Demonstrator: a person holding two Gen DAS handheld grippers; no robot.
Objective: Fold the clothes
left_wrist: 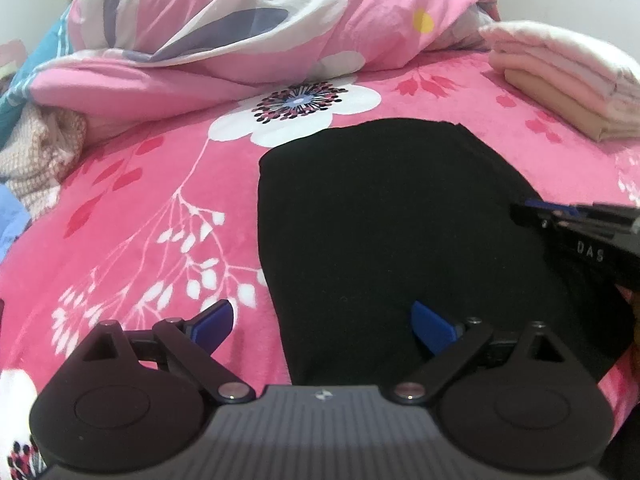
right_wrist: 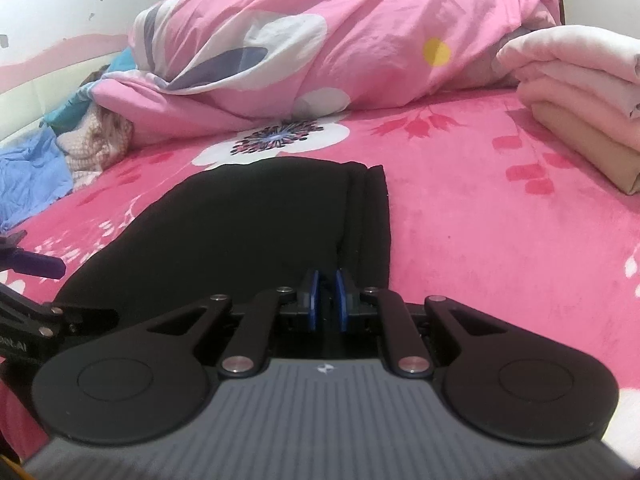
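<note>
Right wrist view: black garment [right_wrist: 248,216] flat on pink floral bed [right_wrist: 500,240] | right tool [right_wrist: 326,298] pinched nearly closed over garment's near edge, grip unclear | left tool [left_wrist: 322,324] spread wide, empty | folded stack [right_wrist: 580,92] far right | duvet [right_wrist: 320,32] behind

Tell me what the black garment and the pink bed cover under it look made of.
Black garment: likely a soft matte knit, perhaps cotton jersey; no sheen, limp rounded folds at its right edge. Pink bed cover: probably plush fleece; a fuzzy nap with mottled brushed patches around its printed flowers.
</note>
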